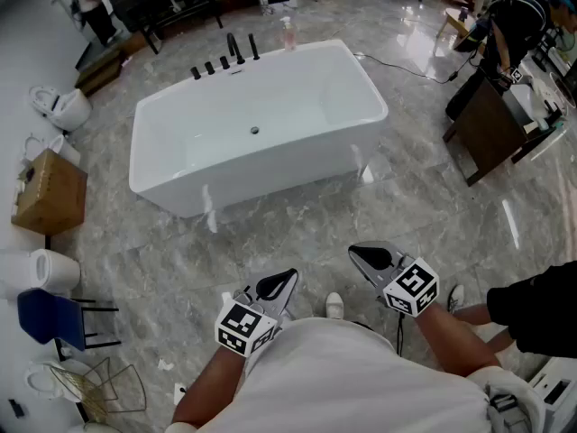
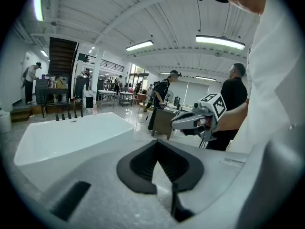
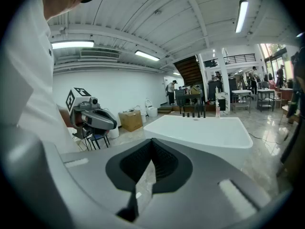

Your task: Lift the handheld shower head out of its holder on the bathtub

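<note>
Nearest, at 6 o'clock of the head view, is the person's white cloth shirt [image 1: 361, 377]; the two forearms come out from it. The left gripper [image 1: 285, 278], at about 7 o'clock, is clenched; in the left gripper view its dark ribbed pads meet at one point and nothing is between them. The right gripper [image 1: 361, 255], at about 5 o'clock, is also clenched and empty; its grey wedge-shaped jaws come to a sharp tip. Each gripper carries a cube with black and white squares; both hang above the floor, well apart from the bathtub.

The floor [image 1: 297, 228] is polished grey stone with marble veins, and it reflects the lamps.

Beyond it, from 10 to 1 o'clock, stands the bathtub [image 1: 270, 174]; it is white, glossy and rectangular with rounded corners, and a small round drain [image 1: 255, 131] sits in its bottom. On its far rim, at 12 o'clock, is a row of black fittings [image 1: 216, 63]; the handheld shower head [image 1: 253, 47] seems to be the slim upright rod at the right end of this row, sitting in its holder. Just beside it, to the right, stands a pinkish bottle [image 1: 288, 32].

At 9 o'clock a brown cardboard box [image 1: 50, 192] lies on the floor; at 2 o'clock is a dark brown cabinet [image 1: 487, 129].
</note>
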Demonstrator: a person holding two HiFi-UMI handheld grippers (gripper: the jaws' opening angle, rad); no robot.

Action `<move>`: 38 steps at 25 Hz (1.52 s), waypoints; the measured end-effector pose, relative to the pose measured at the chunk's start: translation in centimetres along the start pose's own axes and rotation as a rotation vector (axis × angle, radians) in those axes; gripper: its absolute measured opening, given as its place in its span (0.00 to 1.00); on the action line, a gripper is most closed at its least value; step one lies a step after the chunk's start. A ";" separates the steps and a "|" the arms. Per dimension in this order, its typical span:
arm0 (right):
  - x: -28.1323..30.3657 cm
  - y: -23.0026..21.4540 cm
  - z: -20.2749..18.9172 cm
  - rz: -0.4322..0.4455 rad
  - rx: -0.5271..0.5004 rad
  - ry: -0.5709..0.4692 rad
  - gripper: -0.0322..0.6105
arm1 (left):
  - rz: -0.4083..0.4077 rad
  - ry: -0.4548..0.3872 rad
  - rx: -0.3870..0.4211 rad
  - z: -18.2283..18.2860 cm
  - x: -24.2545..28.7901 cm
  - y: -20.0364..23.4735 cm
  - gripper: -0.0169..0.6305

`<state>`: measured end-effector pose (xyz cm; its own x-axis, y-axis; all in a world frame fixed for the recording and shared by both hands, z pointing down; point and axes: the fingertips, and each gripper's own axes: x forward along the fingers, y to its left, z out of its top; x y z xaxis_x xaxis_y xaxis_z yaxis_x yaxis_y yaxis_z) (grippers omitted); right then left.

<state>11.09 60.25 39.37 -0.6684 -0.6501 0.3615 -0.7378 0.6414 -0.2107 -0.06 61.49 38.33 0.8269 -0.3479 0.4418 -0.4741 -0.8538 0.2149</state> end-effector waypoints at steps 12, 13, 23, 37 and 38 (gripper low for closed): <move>-2.3 -5.0 -0.2 0.027 -0.026 -0.051 0.10 | 0.045 -0.015 -0.014 1.9 4.5 -1.2 0.04; -2.2 -5.4 -0.2 0.032 -0.023 -0.054 0.24 | 0.050 -0.017 -0.018 2.1 4.8 -1.2 0.04; -0.2 -11.5 1.7 -0.059 -0.022 -0.102 0.60 | 0.023 -0.005 -0.040 3.1 7.9 0.6 0.04; 11.4 -21.9 7.9 -0.163 -0.023 -0.037 0.58 | -0.089 -0.073 -0.052 10.6 14.0 16.4 0.04; 12.7 -22.5 8.6 -0.159 -0.028 -0.033 0.58 | -0.090 -0.080 -0.059 11.1 14.0 17.8 0.04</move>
<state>18.37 34.08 40.86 -0.5462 -0.7575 0.3577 -0.8321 0.5397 -0.1276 6.48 37.14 38.68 0.8873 -0.3022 0.3484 -0.4116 -0.8597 0.3025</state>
